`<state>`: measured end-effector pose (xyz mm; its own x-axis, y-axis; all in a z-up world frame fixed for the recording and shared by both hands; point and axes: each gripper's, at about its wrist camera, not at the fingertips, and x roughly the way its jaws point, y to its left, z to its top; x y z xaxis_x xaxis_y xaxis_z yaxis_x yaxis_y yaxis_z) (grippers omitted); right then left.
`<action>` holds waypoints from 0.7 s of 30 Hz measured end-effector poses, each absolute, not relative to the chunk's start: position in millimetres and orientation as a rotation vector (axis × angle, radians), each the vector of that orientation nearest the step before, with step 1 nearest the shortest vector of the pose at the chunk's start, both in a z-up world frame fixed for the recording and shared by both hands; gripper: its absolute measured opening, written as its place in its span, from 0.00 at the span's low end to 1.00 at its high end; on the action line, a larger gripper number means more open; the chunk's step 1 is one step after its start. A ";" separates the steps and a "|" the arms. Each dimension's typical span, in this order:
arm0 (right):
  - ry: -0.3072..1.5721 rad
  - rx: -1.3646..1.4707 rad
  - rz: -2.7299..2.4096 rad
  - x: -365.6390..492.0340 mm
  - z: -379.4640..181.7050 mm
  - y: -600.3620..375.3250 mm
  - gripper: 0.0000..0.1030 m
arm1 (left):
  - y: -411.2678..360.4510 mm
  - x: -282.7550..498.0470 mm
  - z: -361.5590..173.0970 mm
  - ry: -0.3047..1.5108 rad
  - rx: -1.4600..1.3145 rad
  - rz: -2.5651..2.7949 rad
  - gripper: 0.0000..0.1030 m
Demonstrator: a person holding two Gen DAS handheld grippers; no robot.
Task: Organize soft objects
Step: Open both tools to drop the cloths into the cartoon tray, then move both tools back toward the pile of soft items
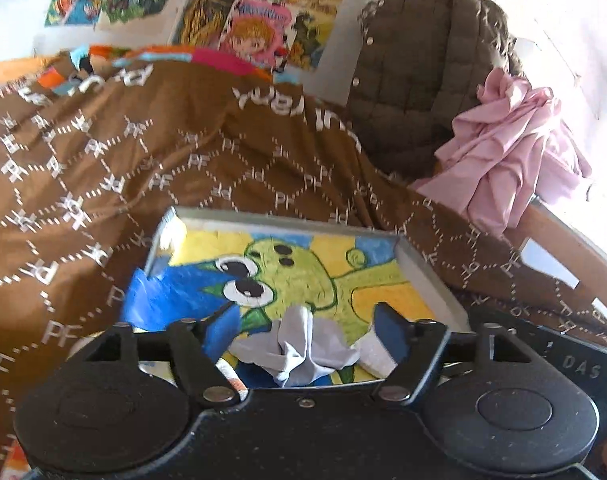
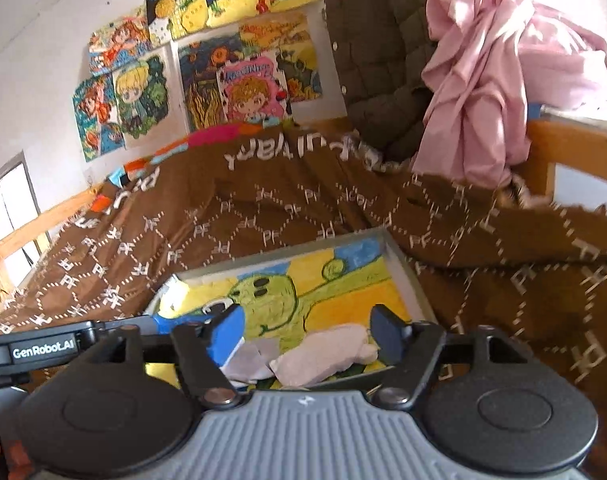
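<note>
In the left wrist view we see our left gripper (image 1: 307, 330) filling the bottom of the frame, its jaws standing apart with nothing clamped. Between them, low at centre, lies a crumpled grey cloth (image 1: 299, 350) on the bottom of a shallow tray (image 1: 431, 276), which is lined with a drawing of a green cartoon creature on yellow and blue. The tray rests on a bed covered by a brown blanket (image 1: 103, 168) with a white letter pattern, which spreads across the left and middle of the frame. At upper right a dark quilted jacket (image 1: 415, 68) hangs upright, and just right of it a pink cloth (image 1: 507, 148) is draped over a wooden rail.

In the right wrist view, children's drawings (image 2: 139, 96) cover the wall at upper left. At bottom centre our right gripper (image 2: 305, 334) also has its jaws apart, empty. Between them the grey cloth (image 2: 251, 364) lies left of a pale pink folded cloth (image 2: 323, 354), the two touching, both in the tray (image 2: 407, 280). The brown blanket (image 2: 263, 200) surrounds the tray. The jacket (image 2: 375, 48) and the draped pink cloth (image 2: 475, 92) sit at upper right.
</note>
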<state>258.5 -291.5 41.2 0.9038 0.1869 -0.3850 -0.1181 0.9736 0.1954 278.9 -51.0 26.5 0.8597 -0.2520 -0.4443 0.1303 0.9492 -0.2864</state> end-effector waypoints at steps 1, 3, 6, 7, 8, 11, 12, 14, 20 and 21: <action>0.406 0.162 0.157 252.0 47.5 -292.7 0.79 | -51.2 273.0 31.2 0.487 -0.248 -0.199 0.82; 0.397 0.142 0.155 239.6 57.5 -293.2 0.84 | -51.0 259.3 43.1 0.460 -0.238 -0.197 0.85; 0.388 0.111 0.156 214.3 69.4 -293.4 0.90 | -49.5 238.0 59.1 0.431 -0.234 -0.192 0.95; 0.389 0.105 0.156 207.2 72.4 -293.5 0.91 | -49.0 230.3 64.0 0.421 -0.238 -0.188 0.97; 0.388 0.098 0.159 199.7 75.5 -293.5 0.91 | -48.3 223.6 67.6 0.416 -0.238 -0.187 0.97; 0.380 0.093 0.159 179.2 85.0 -294.2 0.94 | -46.9 200.4 77.7 0.406 -0.220 -0.192 0.98; 0.376 0.095 0.160 173.3 87.4 -294.6 0.96 | -46.2 192.0 80.3 0.399 -0.212 -0.192 0.99; 0.368 0.095 0.164 159.8 91.5 -295.8 0.97 | -44.7 176.3 82.9 0.393 -0.198 -0.196 0.99; 0.366 0.086 0.147 122.3 89.3 -299.9 1.00 | -40.7 136.8 79.4 0.398 -0.167 -0.211 0.99; 0.371 0.081 0.143 116.6 86.1 -300.0 1.00 | -40.2 131.8 77.2 0.403 -0.164 -0.214 0.99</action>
<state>116.6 -300.0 86.1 0.9222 0.1535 -0.3549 -0.1240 0.9867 0.1048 131.8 -40.2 77.2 0.8979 -0.2377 -0.3704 0.1730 0.9645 -0.1995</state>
